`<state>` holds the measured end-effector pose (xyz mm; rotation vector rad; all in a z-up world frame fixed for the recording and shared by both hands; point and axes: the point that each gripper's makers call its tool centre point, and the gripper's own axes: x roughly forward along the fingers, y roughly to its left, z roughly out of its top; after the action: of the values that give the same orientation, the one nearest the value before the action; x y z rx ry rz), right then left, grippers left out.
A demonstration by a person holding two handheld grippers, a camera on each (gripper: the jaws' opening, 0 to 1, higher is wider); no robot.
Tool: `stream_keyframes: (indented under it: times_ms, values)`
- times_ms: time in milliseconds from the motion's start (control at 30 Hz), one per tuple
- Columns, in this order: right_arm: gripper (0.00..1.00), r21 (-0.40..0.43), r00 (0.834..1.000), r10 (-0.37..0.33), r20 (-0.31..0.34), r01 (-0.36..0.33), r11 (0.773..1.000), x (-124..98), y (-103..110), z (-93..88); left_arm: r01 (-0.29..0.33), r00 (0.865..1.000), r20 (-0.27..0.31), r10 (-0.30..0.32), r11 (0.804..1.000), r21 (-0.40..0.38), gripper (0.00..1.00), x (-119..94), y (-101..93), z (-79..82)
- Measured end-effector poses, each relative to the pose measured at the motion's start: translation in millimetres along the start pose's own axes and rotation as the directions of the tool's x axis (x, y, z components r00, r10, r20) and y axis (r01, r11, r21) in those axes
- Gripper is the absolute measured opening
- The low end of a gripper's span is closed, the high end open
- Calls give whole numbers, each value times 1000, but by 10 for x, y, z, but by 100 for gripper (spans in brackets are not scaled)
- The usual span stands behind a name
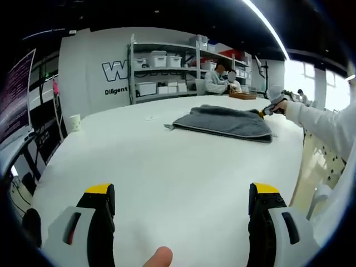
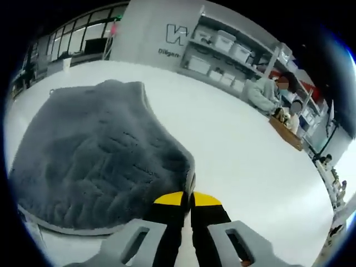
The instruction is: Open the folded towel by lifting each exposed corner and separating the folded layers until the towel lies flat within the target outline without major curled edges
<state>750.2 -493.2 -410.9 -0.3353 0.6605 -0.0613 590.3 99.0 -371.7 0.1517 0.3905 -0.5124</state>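
One towel (image 2: 94, 161) corner pinched in right claw (image 2: 188, 198) — left claw (image 1: 181, 196) spread.

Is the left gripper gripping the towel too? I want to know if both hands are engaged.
No: the left gripper has its tongs spread wide over bare table, well short of the gray towel.

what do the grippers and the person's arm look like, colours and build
The left gripper has two black jaws capped with yellow tips, each set in a light grey housing; the left housing carries a red slot. The right gripper has the same build: black jaws, yellow tips, grey ribbed housings below. In the left gripper view, the person's arm wears a white sleeve.
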Motion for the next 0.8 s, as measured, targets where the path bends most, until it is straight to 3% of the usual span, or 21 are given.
stream_keyframes:
  times_ms: [567, 800]
  values:
    - [0, -62, 996, -54, -65, 50, 997, 584, -349, 406, -30, 999, -22, 30, 1000, 0, 99, 82, 142, 42]
    - [0, -64, 994, -84, -71, 79, 995, 900, -505, 664, -48, 998, -31, 47, 999, -20, 99, 182, 236, 72]
